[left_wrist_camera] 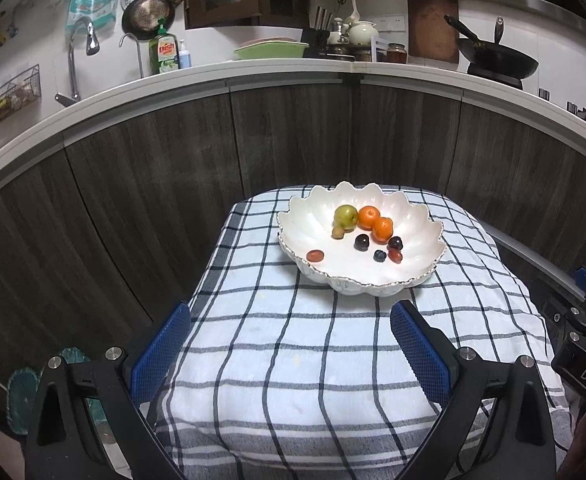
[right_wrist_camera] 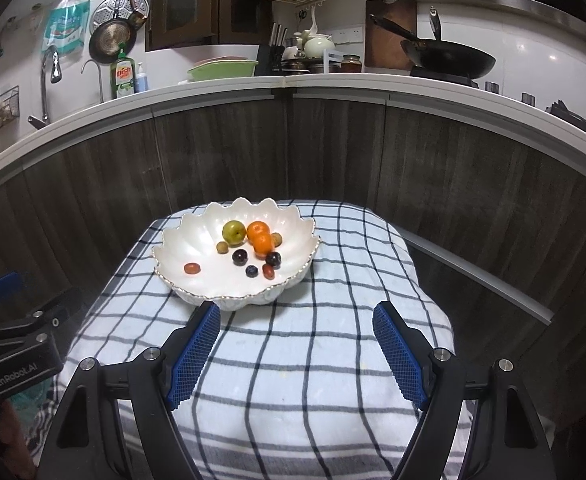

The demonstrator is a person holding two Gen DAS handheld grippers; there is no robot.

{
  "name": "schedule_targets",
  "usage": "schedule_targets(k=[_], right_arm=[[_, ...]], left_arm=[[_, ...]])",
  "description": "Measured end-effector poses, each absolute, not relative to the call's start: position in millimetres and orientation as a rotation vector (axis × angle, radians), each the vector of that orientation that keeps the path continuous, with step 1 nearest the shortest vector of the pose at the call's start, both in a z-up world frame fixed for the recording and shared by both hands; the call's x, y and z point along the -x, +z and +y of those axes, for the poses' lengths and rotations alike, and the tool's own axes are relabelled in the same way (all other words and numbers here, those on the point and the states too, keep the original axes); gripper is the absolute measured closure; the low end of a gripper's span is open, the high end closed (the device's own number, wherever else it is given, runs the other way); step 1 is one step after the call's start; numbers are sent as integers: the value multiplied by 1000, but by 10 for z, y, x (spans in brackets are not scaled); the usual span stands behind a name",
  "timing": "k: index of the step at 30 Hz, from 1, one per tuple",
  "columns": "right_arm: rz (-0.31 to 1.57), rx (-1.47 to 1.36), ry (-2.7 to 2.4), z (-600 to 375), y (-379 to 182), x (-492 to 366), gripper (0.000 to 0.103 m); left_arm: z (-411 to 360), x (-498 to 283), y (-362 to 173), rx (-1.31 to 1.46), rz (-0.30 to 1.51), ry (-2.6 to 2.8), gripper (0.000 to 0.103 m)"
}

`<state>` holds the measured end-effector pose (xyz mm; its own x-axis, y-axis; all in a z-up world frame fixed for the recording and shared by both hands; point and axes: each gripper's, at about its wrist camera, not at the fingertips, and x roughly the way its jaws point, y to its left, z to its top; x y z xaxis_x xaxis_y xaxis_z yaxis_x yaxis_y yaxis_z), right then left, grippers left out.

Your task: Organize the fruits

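In the scalloped white bowl (left_wrist_camera: 421,236) on the checked cloth (left_wrist_camera: 293,360) lie a green fruit (left_wrist_camera: 346,215), two oranges (left_wrist_camera: 369,217) just right of it and small dark fruits nearer its front rim. Short of the bowl, the left gripper (left_wrist_camera: 291,320) and right gripper (right_wrist_camera: 295,318) both gape wide, empty

I see a white scalloped bowl (left_wrist_camera: 421,236) on the checked cloth (left_wrist_camera: 293,340), fruit loose inside: green apple (left_wrist_camera: 346,215), two oranges (left_wrist_camera: 369,217) touching, two dark plums (left_wrist_camera: 361,242), a blueberry (left_wrist_camera: 380,255), two red tomatoes (left_wrist_camera: 315,255) apart.
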<state>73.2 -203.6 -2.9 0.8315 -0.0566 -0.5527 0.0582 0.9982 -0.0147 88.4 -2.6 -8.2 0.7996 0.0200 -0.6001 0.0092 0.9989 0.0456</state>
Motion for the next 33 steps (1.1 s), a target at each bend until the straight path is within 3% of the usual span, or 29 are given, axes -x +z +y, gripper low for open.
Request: schedule_targets(k=[33], right_arm=[[561, -3, -76, -2067, 17, -613, 24]], left_arm=[[-15, -774, -50, -37, 624, 1, 1]])
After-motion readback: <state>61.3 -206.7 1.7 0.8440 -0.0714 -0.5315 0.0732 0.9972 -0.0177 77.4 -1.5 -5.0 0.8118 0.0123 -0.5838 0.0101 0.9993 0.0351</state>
